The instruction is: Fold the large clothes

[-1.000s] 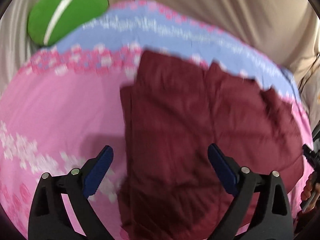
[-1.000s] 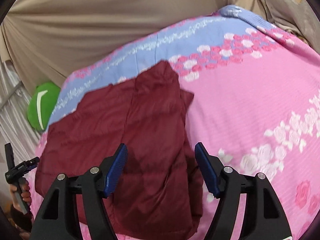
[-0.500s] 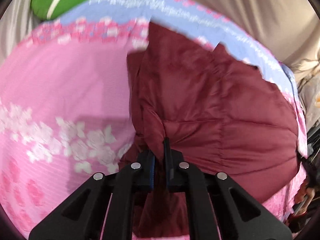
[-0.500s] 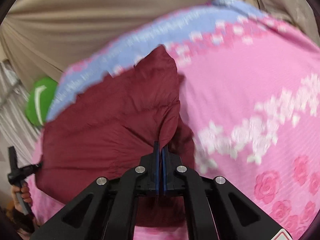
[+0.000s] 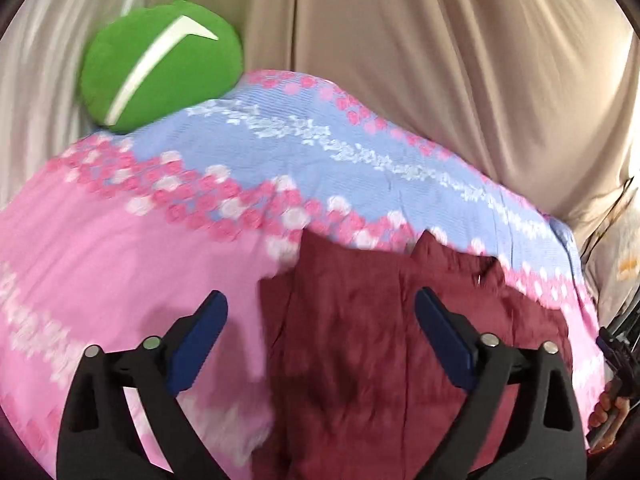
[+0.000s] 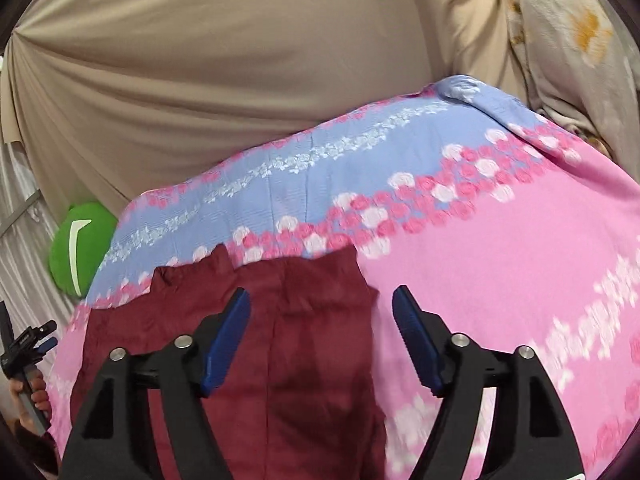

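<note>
A dark red padded garment lies flat on the pink and blue flowered bedspread. It also shows in the right wrist view. My left gripper is open and empty, held above the garment's left edge. My right gripper is open and empty, above the garment's right edge. The garment's near end is hidden below both frames.
A green round cushion sits at the bed's far left corner. Beige curtains hang behind the bed. A flowered cloth hangs at the far right. The other gripper and the hand on it show at each view's edge.
Both grippers were shut on the garment half a second ago. They have let go, opened, and pulled back and up; the garment now lies lower and flatter on the bed.
</note>
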`<state>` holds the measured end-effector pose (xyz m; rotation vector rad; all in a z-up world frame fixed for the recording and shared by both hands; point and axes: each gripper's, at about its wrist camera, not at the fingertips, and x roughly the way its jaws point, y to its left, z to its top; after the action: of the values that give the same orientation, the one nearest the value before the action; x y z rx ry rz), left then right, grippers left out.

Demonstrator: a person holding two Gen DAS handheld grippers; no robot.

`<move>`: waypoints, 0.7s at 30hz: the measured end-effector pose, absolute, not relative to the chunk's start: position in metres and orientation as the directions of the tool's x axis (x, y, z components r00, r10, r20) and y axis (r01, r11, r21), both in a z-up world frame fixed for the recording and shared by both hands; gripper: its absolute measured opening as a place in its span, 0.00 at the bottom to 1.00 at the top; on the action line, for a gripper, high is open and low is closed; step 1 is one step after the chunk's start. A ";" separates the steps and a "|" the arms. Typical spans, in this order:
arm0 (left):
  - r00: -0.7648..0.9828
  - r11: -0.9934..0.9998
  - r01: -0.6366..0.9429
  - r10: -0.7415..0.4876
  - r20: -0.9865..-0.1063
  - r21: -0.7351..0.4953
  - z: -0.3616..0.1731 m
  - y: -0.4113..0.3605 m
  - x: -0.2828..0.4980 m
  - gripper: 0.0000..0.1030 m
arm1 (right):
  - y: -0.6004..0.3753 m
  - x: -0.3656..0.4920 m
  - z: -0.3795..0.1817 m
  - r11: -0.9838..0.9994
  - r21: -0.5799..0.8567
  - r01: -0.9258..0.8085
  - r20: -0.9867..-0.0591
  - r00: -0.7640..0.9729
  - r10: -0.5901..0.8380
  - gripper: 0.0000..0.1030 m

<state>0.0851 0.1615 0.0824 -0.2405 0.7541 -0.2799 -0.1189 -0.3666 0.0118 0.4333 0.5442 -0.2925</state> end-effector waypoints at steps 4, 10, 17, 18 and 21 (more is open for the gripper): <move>0.623 0.928 0.159 -0.359 -0.695 -0.337 0.052 0.146 0.131 0.90 | -0.382 -0.067 -0.006 0.847 0.374 0.377 -0.614 0.785 -0.078 0.70; 0.556 0.944 0.063 -0.303 -0.774 -0.325 0.019 0.142 0.151 0.13 | -0.382 -0.032 -0.036 0.839 0.286 0.463 -0.717 0.684 -0.133 0.26; 0.688 0.963 0.083 -0.241 -0.685 -0.256 0.063 0.141 0.134 0.01 | -0.359 -0.054 0.029 0.887 0.348 0.304 -0.518 0.851 -0.088 0.03; 0.690 0.971 0.073 -0.215 -0.691 -0.229 0.065 0.140 0.135 0.01 | -0.358 -0.055 0.034 0.889 0.342 0.305 -0.497 0.861 -0.104 0.03; 0.647 0.987 0.042 -0.144 -0.749 -0.154 0.040 0.136 0.152 0.01 | -0.366 -0.035 0.013 0.884 0.287 0.370 -0.575 0.804 -0.149 0.03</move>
<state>0.1516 0.1355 0.0397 -0.1269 0.8617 -0.1062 -0.0351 -0.3662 0.0131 0.4031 0.5737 -0.2859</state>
